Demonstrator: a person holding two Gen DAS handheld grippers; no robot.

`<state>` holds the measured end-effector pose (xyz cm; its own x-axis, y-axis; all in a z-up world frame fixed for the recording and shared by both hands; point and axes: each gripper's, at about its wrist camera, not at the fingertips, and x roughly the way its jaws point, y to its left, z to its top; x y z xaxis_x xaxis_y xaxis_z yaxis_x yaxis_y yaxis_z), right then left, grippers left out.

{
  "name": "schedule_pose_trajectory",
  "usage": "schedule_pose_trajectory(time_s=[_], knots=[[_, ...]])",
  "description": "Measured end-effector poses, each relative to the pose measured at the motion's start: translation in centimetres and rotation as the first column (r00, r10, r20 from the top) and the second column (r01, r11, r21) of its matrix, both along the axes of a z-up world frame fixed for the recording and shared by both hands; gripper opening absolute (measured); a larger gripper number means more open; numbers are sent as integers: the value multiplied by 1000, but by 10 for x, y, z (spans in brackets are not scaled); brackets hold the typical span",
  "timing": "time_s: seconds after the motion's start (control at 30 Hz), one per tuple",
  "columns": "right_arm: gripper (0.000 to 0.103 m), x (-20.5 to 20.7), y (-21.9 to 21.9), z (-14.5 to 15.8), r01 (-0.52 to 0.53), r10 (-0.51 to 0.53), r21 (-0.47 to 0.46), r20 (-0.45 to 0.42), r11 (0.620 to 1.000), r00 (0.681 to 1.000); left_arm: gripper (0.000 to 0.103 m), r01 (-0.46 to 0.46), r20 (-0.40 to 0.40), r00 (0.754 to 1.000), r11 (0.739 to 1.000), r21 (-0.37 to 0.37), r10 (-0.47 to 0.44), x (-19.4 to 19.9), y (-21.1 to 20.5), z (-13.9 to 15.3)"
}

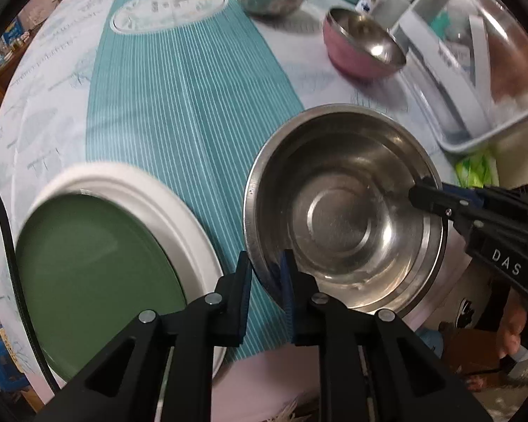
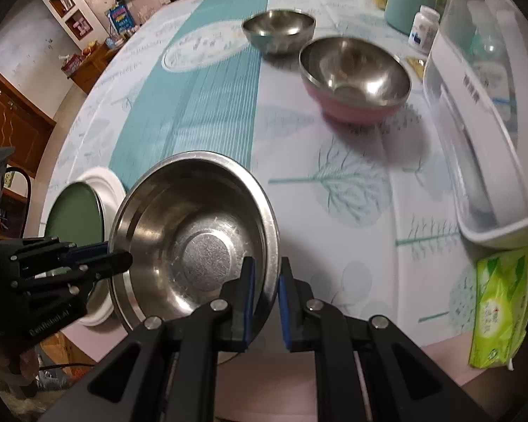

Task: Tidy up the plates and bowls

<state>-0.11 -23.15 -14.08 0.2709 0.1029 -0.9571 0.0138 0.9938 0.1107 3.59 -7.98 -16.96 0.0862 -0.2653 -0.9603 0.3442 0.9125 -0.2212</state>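
The left gripper point(image 1: 265, 274) pinches the rim of a wide steel bowl point(image 1: 341, 207) on its near left side, one finger outside the wall and one inside, and the right gripper point(image 2: 265, 281) pinches the same bowl's rim on the opposite side, so the bowl hangs tilted between the two over the near edge of the surface point(image 2: 299, 161), which wears a pale cloth printed with trees and a broad teal striped band down the middle. Along the right edge of the surface stands a large white plastic rack with a clear cover point(image 2: 485, 112), holding bottles that are too blurred to make out. Just beside the held bowl, toward the near left corner, lies a white plate point(image 1: 179, 207) with a green plate point(image 1: 95, 274) stacked on top of it. Farther in, near the rack, sits a pink bowl with a steel lining point(image 2: 355, 77), upright and apart from the others, and beyond it, close to the teal band, a smaller plain steel bowl point(image 2: 280, 30). At the far right corner stands a teal container point(image 2: 404, 7) with a white bottle point(image 2: 422, 28) next to it. A green pack of tissues point(image 2: 500, 302) lies at the near right edge, just below the rack.
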Motion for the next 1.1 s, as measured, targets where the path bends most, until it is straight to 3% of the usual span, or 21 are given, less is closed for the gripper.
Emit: schedule_pose_trajectory(time_s=[0.37, 1.1], knots=[[12, -5, 2, -21, -5, 3, -36, -39, 999, 999, 15, 52, 2, 999, 998, 35, -52, -8, -11, -10], [13, -8, 1, -30, 12, -14, -53, -51, 999, 999, 16, 75, 7, 997, 996, 38, -75, -13, -16, -10]])
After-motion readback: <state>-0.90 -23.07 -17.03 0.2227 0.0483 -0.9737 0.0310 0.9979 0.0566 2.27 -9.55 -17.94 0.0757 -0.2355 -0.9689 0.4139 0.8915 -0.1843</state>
